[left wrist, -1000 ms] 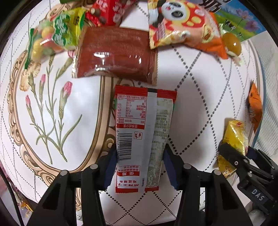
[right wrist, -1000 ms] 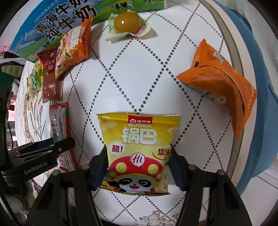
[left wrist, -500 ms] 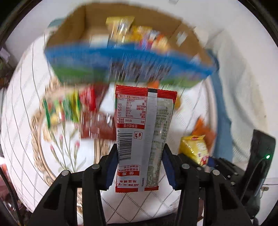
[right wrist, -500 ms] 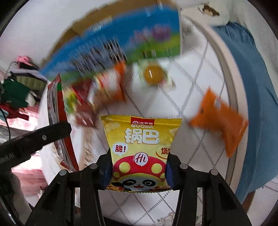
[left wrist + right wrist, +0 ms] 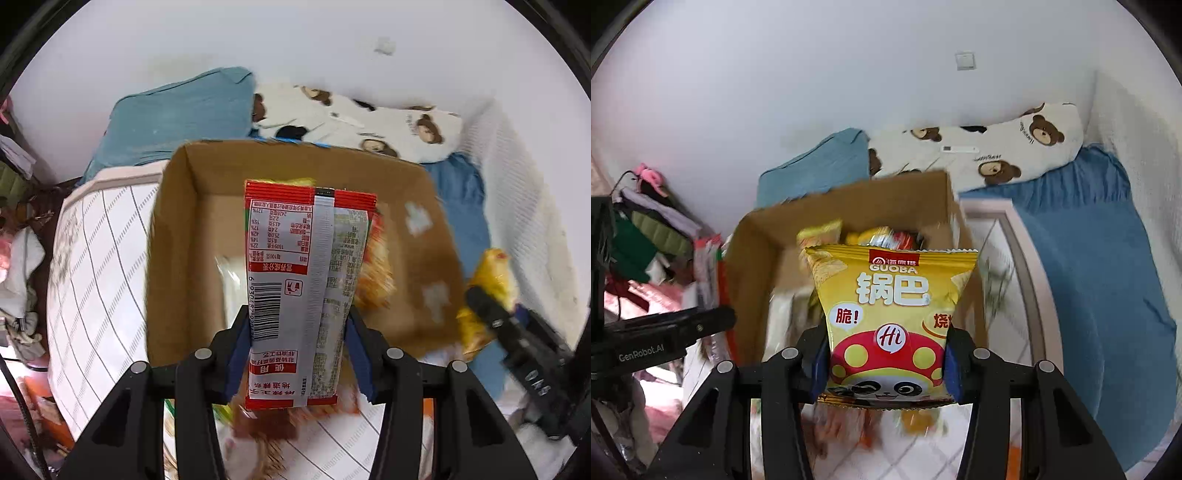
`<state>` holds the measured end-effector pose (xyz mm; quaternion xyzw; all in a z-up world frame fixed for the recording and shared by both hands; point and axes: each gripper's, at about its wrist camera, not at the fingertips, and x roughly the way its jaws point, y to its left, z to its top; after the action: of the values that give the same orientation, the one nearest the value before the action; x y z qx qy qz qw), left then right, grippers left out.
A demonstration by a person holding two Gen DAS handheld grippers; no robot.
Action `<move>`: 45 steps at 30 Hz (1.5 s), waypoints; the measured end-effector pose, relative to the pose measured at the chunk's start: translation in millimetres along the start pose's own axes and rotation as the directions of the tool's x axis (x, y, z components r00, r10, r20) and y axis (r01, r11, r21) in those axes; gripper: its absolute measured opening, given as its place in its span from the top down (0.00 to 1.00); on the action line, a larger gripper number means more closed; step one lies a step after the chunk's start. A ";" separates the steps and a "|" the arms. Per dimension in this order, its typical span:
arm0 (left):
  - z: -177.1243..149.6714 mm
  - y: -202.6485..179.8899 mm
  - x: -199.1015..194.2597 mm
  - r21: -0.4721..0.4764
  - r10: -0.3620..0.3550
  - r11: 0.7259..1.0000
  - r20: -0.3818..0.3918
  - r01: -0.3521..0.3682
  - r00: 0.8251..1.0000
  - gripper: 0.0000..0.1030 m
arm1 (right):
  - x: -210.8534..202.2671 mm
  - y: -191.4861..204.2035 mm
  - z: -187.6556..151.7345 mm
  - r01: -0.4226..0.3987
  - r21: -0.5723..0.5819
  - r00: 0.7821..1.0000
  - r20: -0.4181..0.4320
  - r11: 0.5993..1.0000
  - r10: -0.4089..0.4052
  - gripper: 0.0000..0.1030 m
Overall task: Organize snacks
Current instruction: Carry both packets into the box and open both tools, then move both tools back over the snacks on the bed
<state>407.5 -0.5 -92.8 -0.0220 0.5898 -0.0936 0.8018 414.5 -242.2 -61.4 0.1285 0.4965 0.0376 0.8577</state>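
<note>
The left gripper (image 5: 297,350) has its fingers (image 5: 236,354) pinching the lower part of a red-and-silver snack packet (image 5: 308,291), back side to the camera with barcode and nutrition table showing; the packet stands out lengthwise from the fingers, its long axis along the line the gripper points, its sealed red top edge farthest away. A second ago this packet was held the same way low over the patterned counter (image 5: 96,266), with other snacks lying beyond it; now it has been lifted and hangs in front of the open cardboard box (image 5: 177,258), whose brown inside fills the view behind it. The right gripper (image 5: 886,360) likewise has its fingers (image 5: 951,363) pressed on both side edges of a yellow rice-cracker bag (image 5: 892,317), printed front to the camera, panda at the finger end and the crimped top edge pointing away toward the box (image 5: 753,266). A second ago that bag hung just above the counter near an orange pack; now it too is raised before the box, where other wrappers (image 5: 882,236) show inside at the far wall. The box sits at the counter's far edge, a bed with a bear-print pillow (image 5: 1015,147) beyond. Each view shows the other gripper at its side, blurred.
</note>
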 end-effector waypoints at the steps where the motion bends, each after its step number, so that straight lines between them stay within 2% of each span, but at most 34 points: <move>1: 8.3 6.0 13.5 -0.003 0.020 1.000 -0.015 -0.020 1.000 0.56 | 11.7 -1.9 14.1 0.014 0.002 1.000 -0.011 1.000 -0.014 0.50; 3: 32.1 18.4 37.2 -0.013 0.057 0.998 -0.056 -0.058 0.997 0.55 | 32.5 -5.3 29.0 0.034 0.016 0.999 -0.024 0.999 -0.034 0.50; 7: 56.7 37.9 67.6 -0.045 0.091 0.994 -0.121 -0.097 0.988 0.55 | 77.9 -9.8 51.3 0.059 0.033 0.997 -0.059 0.998 -0.057 0.50; 14: 80.0 53.4 102.4 -0.078 0.123 0.987 -0.188 -0.139 0.975 0.53 | 114.1 -7.9 70.8 0.100 0.013 0.993 -0.067 0.995 -0.099 0.50; 16: 83.1 54.1 108.6 -0.084 0.114 0.988 -0.191 -0.132 0.975 0.44 | 125.0 -9.6 76.2 0.116 0.018 0.991 -0.073 0.993 -0.114 0.46; 17: 84.4 52.7 108.2 -0.080 0.122 0.987 -0.183 -0.138 0.975 0.41 | 128.4 -10.9 78.4 0.123 0.022 0.990 -0.077 0.992 -0.121 0.34; 18: 85.6 51.5 107.7 -0.074 0.133 0.986 -0.170 -0.147 0.976 0.27 | 130.1 -11.8 79.8 0.134 0.024 0.988 -0.080 0.991 -0.132 0.16; 19: 86.5 51.1 108.2 -0.073 0.132 0.987 -0.165 -0.145 0.977 0.13 | 135.3 -12.8 82.1 0.141 0.024 0.987 -0.084 0.990 -0.139 0.10; 21: 86.8 51.7 109.2 -0.077 0.120 0.988 -0.158 -0.133 0.980 0.10 | 140.6 -13.9 84.4 0.141 0.023 0.986 -0.090 0.990 -0.139 0.06; 24: 83.7 51.5 109.2 -0.073 0.120 0.988 -0.152 -0.132 0.981 0.05 | 144.0 -13.1 84.0 0.154 0.008 0.984 -0.093 0.988 -0.152 0.03; 33: 56.3 49.4 98.3 -0.090 0.087 0.991 -0.126 -0.099 0.988 0.05 | 134.5 -5.3 67.1 0.137 -0.034 0.982 -0.126 0.990 -0.141 0.03; 45: 3.8 31.8 60.3 -0.044 0.094 0.994 -0.028 -0.095 0.995 0.05 | 109.6 8.6 17.3 0.134 -0.110 0.980 -0.135 0.985 -0.148 0.03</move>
<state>432.4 19.8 -153.1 -0.0110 0.6024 -0.0424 0.7970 485.2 -216.0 -143.3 0.0465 0.5620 0.0106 0.8257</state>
